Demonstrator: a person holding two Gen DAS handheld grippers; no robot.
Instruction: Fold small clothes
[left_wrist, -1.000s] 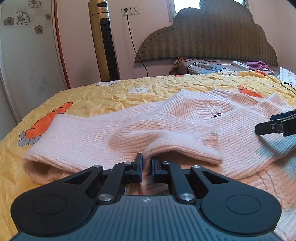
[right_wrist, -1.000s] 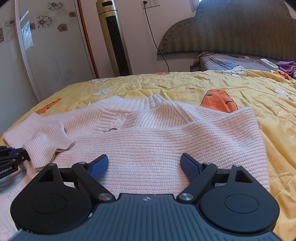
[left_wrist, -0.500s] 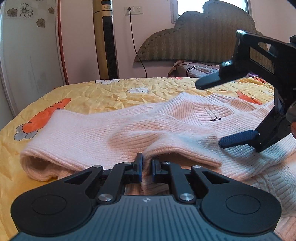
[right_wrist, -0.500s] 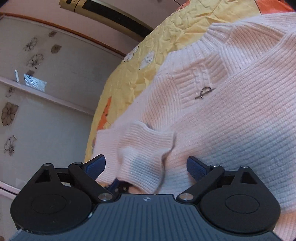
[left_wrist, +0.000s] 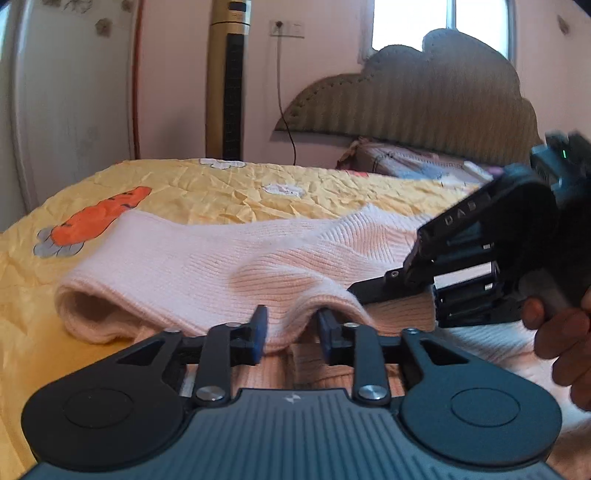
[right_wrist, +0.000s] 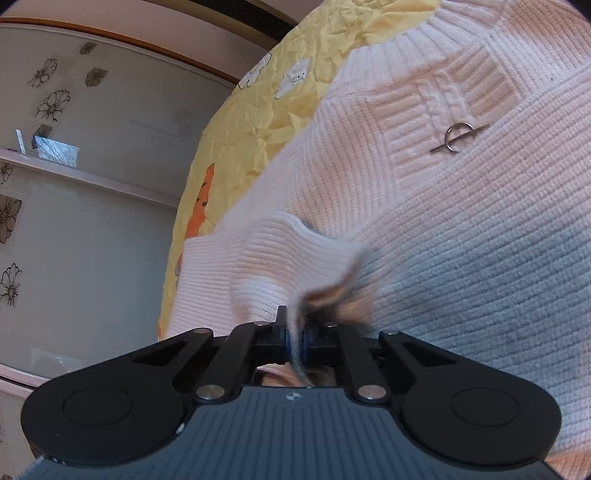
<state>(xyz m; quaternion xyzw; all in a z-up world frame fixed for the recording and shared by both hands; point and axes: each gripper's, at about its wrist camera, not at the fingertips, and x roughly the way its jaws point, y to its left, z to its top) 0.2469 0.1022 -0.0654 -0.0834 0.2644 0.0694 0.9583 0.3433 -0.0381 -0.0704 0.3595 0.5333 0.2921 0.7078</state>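
A pale pink knit sweater (left_wrist: 207, 258) lies on the yellow bedspread (left_wrist: 221, 192), its left sleeve folded back toward the body. My left gripper (left_wrist: 290, 332) is partly open, its jaws loosely either side of the sleeve's cuff edge. My right gripper (right_wrist: 294, 338) is shut on the sleeve cuff (right_wrist: 295, 258), pinching the cuff's edge; it also shows in the left wrist view (left_wrist: 373, 291), coming in from the right. The sweater's chest with a metal ring pin (right_wrist: 460, 137) fills the right wrist view.
A gold tower fan (left_wrist: 225, 81) and a wall socket with cable stand behind the bed. A padded headboard (left_wrist: 424, 103) and pillows lie at the back right. A wardrobe door with flower stickers (right_wrist: 48, 96) is at the left. A hand (left_wrist: 565, 343) holds the right gripper.
My right gripper swung over from the sweater's hem, tilted, and closed on the sleeve cuff. My left gripper opened from shut to partly open.
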